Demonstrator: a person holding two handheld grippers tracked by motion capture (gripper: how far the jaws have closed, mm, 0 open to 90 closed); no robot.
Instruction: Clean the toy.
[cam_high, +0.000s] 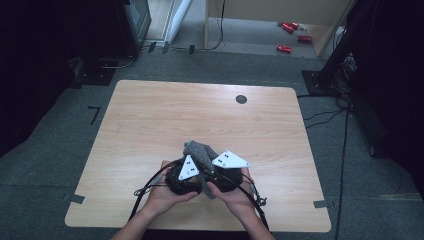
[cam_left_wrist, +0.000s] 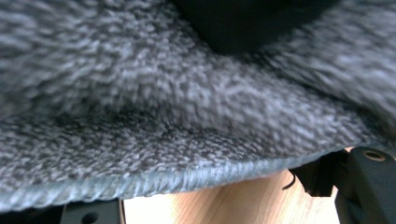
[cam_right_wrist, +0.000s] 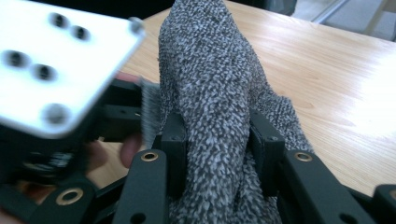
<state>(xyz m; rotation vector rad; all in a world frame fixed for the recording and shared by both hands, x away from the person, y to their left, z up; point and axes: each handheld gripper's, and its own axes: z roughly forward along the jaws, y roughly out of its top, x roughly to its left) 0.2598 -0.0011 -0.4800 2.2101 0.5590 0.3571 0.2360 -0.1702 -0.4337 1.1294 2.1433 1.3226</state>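
Sock (cam_right_wrist: 212, 98) pinched upright between right claw (cam_right_wrist: 217, 140) pads

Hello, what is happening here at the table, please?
A person sits at a wooden table and holds a gripper in each hand. Both grippers work on one grey knitted sock, near the table's front edge. The right gripper is shut on the sock, with the fabric squeezed between its jaws. The left gripper is right beside it, also shut on the sock, whose fabric lies close against its camera. The sock's free end sticks up between them.
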